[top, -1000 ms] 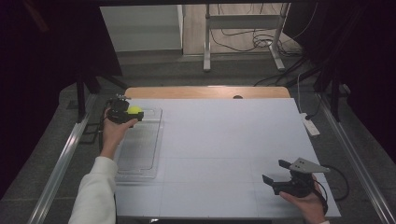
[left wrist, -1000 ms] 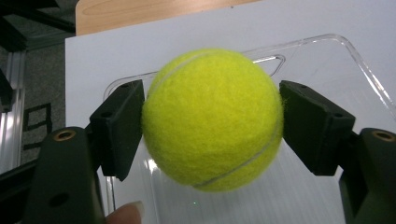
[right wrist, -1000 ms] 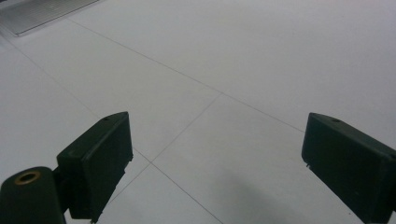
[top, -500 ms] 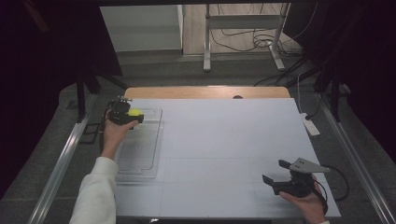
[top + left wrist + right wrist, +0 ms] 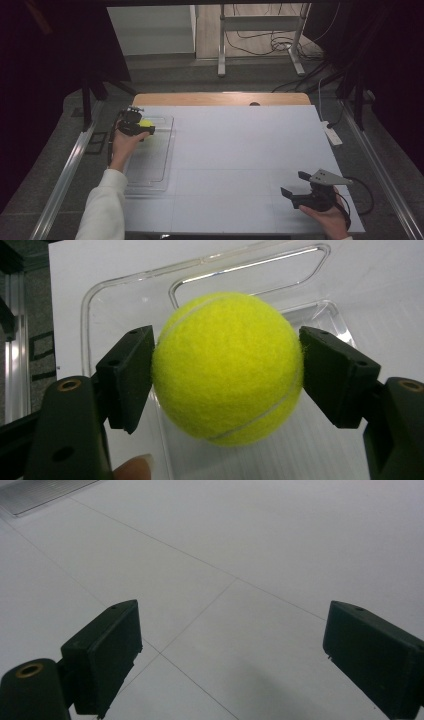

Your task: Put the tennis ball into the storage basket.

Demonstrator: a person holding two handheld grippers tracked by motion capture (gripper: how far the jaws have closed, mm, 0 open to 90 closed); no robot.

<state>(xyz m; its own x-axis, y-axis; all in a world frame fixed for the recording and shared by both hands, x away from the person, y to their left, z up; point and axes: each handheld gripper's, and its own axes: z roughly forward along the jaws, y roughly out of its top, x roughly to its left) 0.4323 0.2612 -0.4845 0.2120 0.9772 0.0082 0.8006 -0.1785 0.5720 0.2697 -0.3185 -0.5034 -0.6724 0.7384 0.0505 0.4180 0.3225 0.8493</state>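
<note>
The left gripper [image 5: 227, 385] has its jaws clamped on the tennis ball [image 5: 227, 367] over the clear tray [image 5: 150, 160] at the counter's far left, seemingly lifted. Next: carry it away. The right gripper [image 5: 300, 187] waits, jaws apart.

White long sleeve [image 5: 102, 207] on the left arm, black left gripper [image 5: 144, 129], black right gripper [image 5: 294, 184] with grey three-cornered plate [image 5: 327, 177], black cable [image 5: 361, 192], blocky black fingers [image 5: 102, 652], brass-ringed screw holes [image 5: 69, 385]

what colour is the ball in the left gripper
Bright yellow-green, with a pale curved seam; the tennis ball shows best in the left gripper view.
</note>
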